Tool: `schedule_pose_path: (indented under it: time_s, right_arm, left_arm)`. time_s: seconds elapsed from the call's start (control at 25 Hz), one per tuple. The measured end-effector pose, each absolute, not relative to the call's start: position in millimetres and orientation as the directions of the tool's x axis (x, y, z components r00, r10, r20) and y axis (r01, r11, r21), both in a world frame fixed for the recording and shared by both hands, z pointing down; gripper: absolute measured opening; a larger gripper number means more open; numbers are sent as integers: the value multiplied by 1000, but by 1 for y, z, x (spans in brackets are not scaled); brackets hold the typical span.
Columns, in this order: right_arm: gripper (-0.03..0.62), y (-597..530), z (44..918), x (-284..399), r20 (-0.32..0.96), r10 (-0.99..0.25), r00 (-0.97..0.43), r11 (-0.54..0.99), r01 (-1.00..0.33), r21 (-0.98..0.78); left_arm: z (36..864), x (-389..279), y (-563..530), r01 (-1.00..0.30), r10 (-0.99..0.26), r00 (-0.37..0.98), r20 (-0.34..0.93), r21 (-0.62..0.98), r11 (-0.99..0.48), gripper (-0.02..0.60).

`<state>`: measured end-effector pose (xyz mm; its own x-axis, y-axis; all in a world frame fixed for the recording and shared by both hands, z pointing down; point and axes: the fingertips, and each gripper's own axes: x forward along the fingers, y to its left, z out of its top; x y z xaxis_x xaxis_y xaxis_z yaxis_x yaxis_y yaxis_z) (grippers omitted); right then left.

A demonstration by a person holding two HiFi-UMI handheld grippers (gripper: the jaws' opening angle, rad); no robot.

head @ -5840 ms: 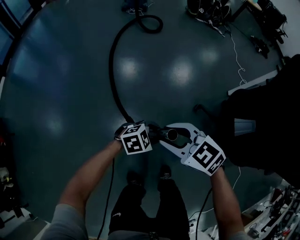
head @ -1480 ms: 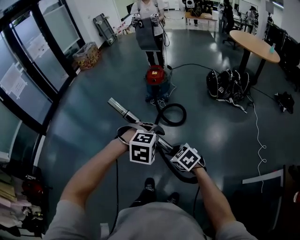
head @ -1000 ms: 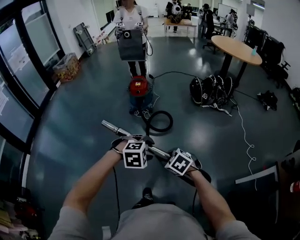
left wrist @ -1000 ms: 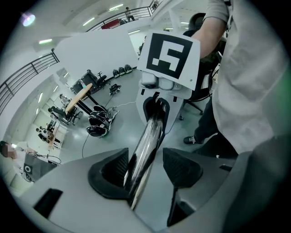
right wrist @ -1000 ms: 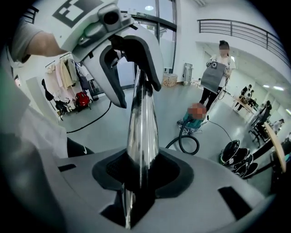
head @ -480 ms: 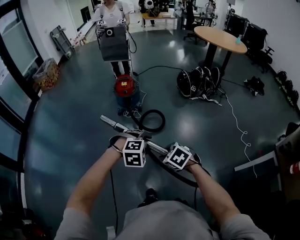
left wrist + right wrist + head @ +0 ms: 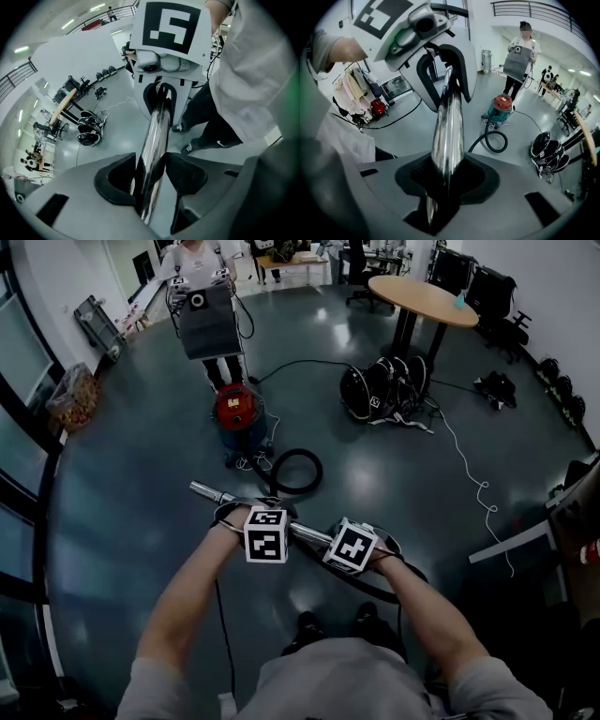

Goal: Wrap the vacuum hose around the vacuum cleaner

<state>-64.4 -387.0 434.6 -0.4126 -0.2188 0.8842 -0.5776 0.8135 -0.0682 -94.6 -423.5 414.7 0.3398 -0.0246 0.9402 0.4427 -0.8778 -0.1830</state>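
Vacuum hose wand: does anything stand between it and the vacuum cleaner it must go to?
Nothing foreign. Only the hose's own loop lies on the floor between the metal wand and the red vacuum cleaner; a person stands beyond it.

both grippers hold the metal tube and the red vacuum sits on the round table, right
No: the vacuum stands on the floor, not the table, as the head view shows. The left gripper, whose jaws have just been closing further, and the right gripper do hold the tube.
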Motion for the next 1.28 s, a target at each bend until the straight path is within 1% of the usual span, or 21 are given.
schedule_pose_path:
  time_s: [0.08, 0.16, 0.2, 0.28, 0.32, 0.36, 0.52, 0.76, 0.92, 1.08, 1.2, 1.28]
  right_arm:
    - [140, -390, 433, -62, 889, -209, -408, 836, -546, -55]
    - [140, -394, 433, -55, 892, -199, -405, 855, -516, -44]
    - [140, -397, 430, -53, 890, -196, -411, 870, -492, -35]
    - [140, -404, 422, -50, 886, -196, -421, 905, -425, -2]
    - [140, -406, 420, -46, 888, -193, -417, 920, -393, 16]
    - [140, -408, 420, -40, 891, -187, -413, 930, -366, 25]
    - [140, -413, 422, -14, 893, -147, -425, 961, -274, 29]
    - [140, -424, 428, 23, 884, -69, -462, 989, -145, 2]
    - [141, -430, 423, 37, 866, -45, -498, 998, -67, 13]
    - [146, -443, 415, 48, 849, -75, -523, 997, -38, 64]
    - [161, -457, 403, 59, 844, -133, -520, 990, -29, 138]
    - [167, -467, 390, 74, 827, -181, -532, 982, -58, 178]
  left_arm:
    - [418, -93, -423, 446, 1, 328, 945, -154, -882, 206]
    - [425, -90, -426, 458, -9, 303, 953, -153, -876, 201]
    - [432, -91, -428, 476, -24, 266, 964, -153, -866, 192]
    - [449, -95, -432, 516, -61, 155, 986, -133, -846, 162]
    - [456, -95, -432, 517, -70, 117, 991, -121, -847, 125]
    - [459, -91, -431, 503, -67, 105, 992, -111, -857, 95]
    - [462, -67, -428, 405, -45, 134, 990, -96, -909, 94]
    - [466, -31, -433, 286, -62, 109, 992, -91, -954, 89]
    - [467, -21, -435, 202, -62, 107, 992, -83, -976, 89]
    - [467, -15, -443, 132, -71, 120, 990, -86, -988, 89]
    - [472, -17, -451, 75, -79, 124, 989, -89, -993, 89]
    - [477, -19, -455, 31, -84, 121, 989, -88, -996, 89]
